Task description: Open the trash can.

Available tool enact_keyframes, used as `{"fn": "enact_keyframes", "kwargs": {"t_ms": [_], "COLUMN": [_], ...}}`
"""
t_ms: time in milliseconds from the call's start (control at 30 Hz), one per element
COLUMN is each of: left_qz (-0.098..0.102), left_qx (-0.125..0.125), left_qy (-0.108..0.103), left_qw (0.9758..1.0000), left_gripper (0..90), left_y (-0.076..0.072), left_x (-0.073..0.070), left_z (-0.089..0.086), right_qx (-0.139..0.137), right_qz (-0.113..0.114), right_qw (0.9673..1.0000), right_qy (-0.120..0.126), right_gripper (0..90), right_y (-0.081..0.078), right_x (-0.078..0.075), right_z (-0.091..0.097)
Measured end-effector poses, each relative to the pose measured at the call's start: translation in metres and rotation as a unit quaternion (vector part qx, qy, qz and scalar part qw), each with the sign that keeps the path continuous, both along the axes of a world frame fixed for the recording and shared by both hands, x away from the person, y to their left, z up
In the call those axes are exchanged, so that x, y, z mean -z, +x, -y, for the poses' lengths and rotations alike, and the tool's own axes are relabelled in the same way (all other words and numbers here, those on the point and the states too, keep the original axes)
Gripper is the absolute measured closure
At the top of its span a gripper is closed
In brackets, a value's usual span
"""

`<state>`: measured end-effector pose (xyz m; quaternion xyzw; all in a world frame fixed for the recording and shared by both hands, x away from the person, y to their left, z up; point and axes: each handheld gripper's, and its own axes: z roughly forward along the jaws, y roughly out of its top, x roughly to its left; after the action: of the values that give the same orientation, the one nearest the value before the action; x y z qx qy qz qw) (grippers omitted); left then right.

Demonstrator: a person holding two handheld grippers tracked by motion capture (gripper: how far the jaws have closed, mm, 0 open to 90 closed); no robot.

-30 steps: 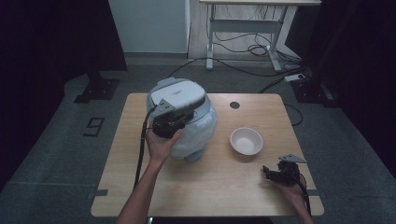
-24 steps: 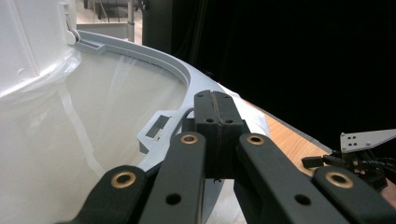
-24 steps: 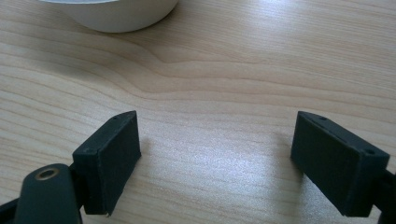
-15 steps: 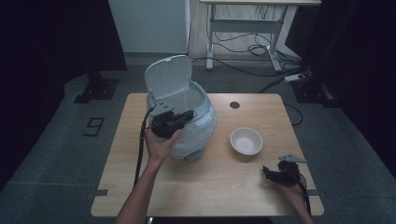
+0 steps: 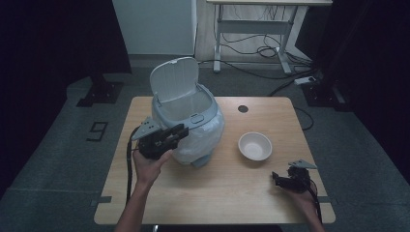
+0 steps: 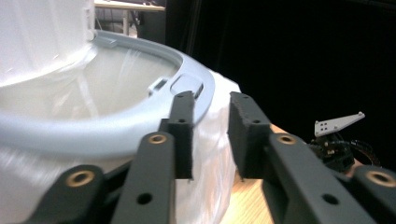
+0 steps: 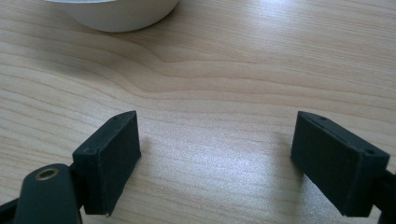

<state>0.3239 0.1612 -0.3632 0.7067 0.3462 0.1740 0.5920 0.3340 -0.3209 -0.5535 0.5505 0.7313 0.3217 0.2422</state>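
Observation:
A pale blue-grey bin (image 5: 198, 123) lined with a white bag stands on the table's left-centre, its lid (image 5: 173, 79) standing up open at the back. My left gripper (image 5: 180, 131) hangs just off the bin's front-left side, level with the rim (image 6: 116, 123). Its jaws have just been opening, and there is a narrow gap with nothing between them (image 6: 212, 100). The latch button (image 6: 187, 84) shows on the rim beyond the fingertips. My right gripper (image 5: 278, 178) rests low over the table at the front right, open wide over bare wood (image 7: 217, 121).
A white bowl (image 5: 255, 145) sits right of the bin, just beyond the right gripper's jaws (image 7: 116, 11). The wooden table (image 5: 217, 193) has a dark round hole (image 5: 242, 108) near its far edge. A desk frame and cables lie on the floor behind.
The bin's lid went from shut to standing open. My left gripper drew back from the bin's top toward its front-left side, with the jaws parting. The right hand stayed put.

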Motion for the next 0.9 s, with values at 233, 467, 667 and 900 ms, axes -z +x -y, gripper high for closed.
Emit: {"fn": "enact_keyframes", "kwargs": {"t_ms": [233,467,667,900], "left_qz": [0.007,-0.017,-0.045,-0.085], "left_qx": [-0.023,-0.04,-0.047,-0.05], "left_qy": [0.033,0.077,0.089,0.116], "left_qw": [0.9992,0.9961,0.9939,0.9884], "left_gripper": [37.3,14.3,13.0,14.0], "left_y": [-0.017,-0.029,-0.028,-0.021], "left_x": [0.013,0.047,0.078,0.112], "left_z": [-0.011,-0.022,-0.028,-0.028], "right_qx": [0.0,0.0,0.0,0.0], "right_qz": [0.0,0.0,0.0,0.0], "right_qw": [1.0,1.0,1.0,1.0], "right_qy": [0.0,0.0,0.0,0.0], "right_gripper": [15.0,15.0,15.0,15.0], "right_y": [0.0,0.0,0.0,0.0], "right_x": [0.0,0.0,0.0,0.0], "right_z": [0.0,0.0,0.0,0.0]}}
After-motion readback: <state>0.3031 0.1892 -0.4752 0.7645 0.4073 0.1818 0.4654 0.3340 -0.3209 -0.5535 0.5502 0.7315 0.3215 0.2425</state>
